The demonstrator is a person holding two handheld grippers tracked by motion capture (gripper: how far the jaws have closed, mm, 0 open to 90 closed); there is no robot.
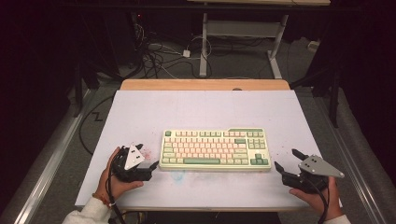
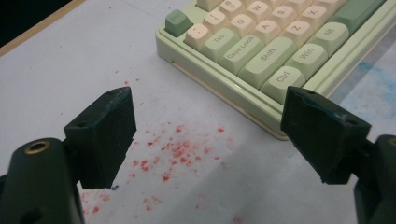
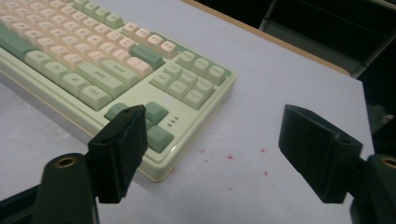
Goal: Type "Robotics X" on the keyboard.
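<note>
The keyboard (image 1: pixel 215 149) is lying flat on the white tabletop (image 1: pixel 205 107), toward its near edge and roughly centred, its long side running across, and both grippers are flanking it. The left gripper (image 1: pixel 148 169) is sitting just off the keyboard's near-left corner; in the left gripper view its fingers (image 2: pixel 105 135) are standing wide apart with nothing between them, and one finger is overlapping the corner below the Ctrl key (image 2: pixel 283 78), though I cannot tell whether it is touching. The right gripper (image 1: pixel 288 164) is hovering just beyond the keyboard's near-right corner, fingers (image 3: pixel 119 149) likewise spread and empty, with one finger in front of the arrow keys (image 3: pixel 156 122) in the right gripper view. The likely work is taking the keyboard by its two ends, and the risks follow from that. If one side is closing before the other, the keyboard is probably going to pivot or slide across the smooth tabletop instead of being caught. If a finger is coming down on the keycaps rather than the case edge, it could be pressing or popping a key loose. A grip on just the corners may be too shallow, so the keyboard could be tilting and slipping out on a lift. The red specks (image 2: pixel 180 151) left of the keyboard are loose-looking and may be smearing under a dragged case.
</note>
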